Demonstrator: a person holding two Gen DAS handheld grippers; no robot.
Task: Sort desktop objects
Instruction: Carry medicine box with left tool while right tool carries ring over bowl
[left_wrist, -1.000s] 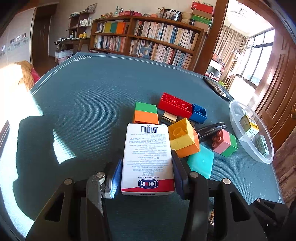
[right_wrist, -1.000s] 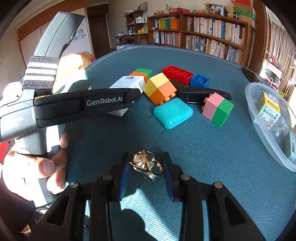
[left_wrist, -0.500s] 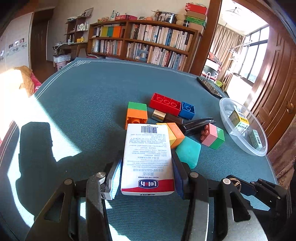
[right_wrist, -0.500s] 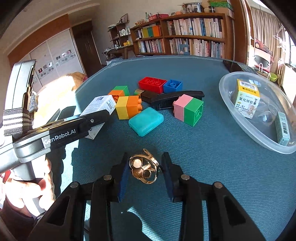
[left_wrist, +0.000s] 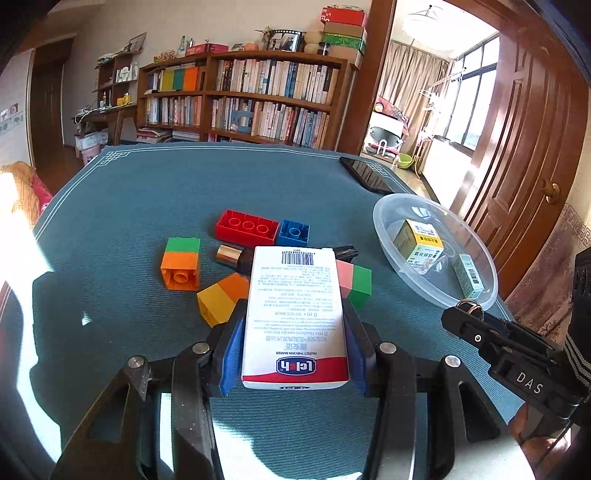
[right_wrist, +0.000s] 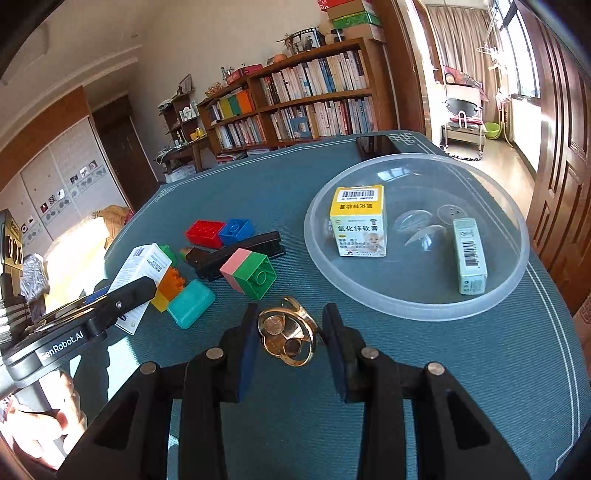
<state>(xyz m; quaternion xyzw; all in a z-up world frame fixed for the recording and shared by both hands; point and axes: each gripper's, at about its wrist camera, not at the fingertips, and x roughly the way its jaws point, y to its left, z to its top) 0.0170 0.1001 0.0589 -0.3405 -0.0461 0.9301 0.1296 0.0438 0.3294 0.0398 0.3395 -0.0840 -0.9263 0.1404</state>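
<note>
My left gripper (left_wrist: 293, 343) is shut on a white and red carton (left_wrist: 295, 314), held above the blue table cloth; the carton also shows in the right wrist view (right_wrist: 142, 275). My right gripper (right_wrist: 290, 338) is shut on a gold metal spinner (right_wrist: 290, 336), held just short of the clear plastic bowl (right_wrist: 513, 273). The bowl (left_wrist: 384, 225) holds a yellow and white box (right_wrist: 360, 227), a pale green box (right_wrist: 469, 254) and clear plastic bits. The right gripper's tip with the spinner shows in the left wrist view (left_wrist: 469, 308).
Toy bricks lie mid-table: red (left_wrist: 245, 227), blue (left_wrist: 293, 232), green-orange (left_wrist: 181, 264), yellow-orange (left_wrist: 221, 297), pink-green (right_wrist: 249, 273). A teal case (right_wrist: 190, 302), a black stapler (right_wrist: 236, 254) and a gold-capped tube (left_wrist: 229, 255) lie among them. A black phone (right_wrist: 376, 146) lies behind the bowl.
Both grippers have risen and moved right toward the bowl, each with its load. The bowl is larger and closer in both views.
</note>
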